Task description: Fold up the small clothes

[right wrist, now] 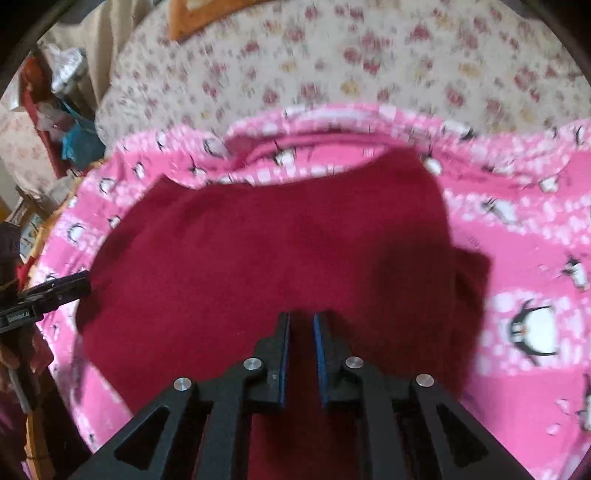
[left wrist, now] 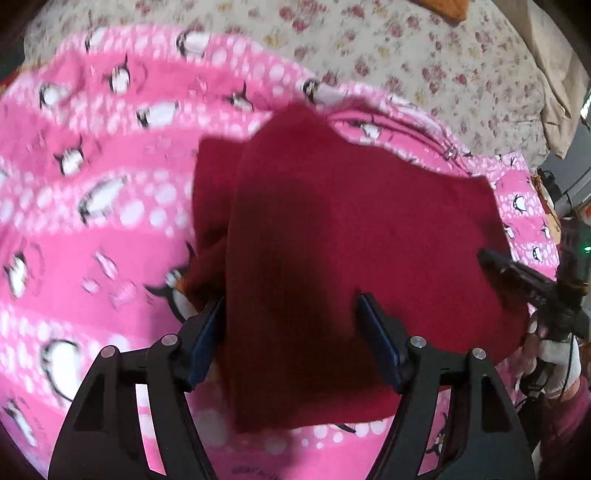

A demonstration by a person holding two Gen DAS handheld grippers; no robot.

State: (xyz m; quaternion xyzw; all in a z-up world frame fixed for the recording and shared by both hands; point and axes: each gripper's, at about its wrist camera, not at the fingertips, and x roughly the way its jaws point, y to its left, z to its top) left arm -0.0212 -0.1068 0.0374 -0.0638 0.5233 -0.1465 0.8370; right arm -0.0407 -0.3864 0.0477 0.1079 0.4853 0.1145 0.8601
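Note:
A dark red garment lies on a pink penguin-print blanket. My left gripper is open, its jaws wide apart over the garment's near part, with cloth between them. A fold of the garment bunches at its left finger. In the right wrist view the same garment spreads flat on the blanket. My right gripper has its jaws nearly together, a narrow gap showing red cloth; whether it pinches the cloth is unclear. The other gripper shows at the left edge, touching the garment's edge.
A cream floral bedcover lies beyond the blanket, also in the right wrist view. An orange item sits at the far edge. Cluttered shelves stand at the left. A gloved hand holds the right gripper.

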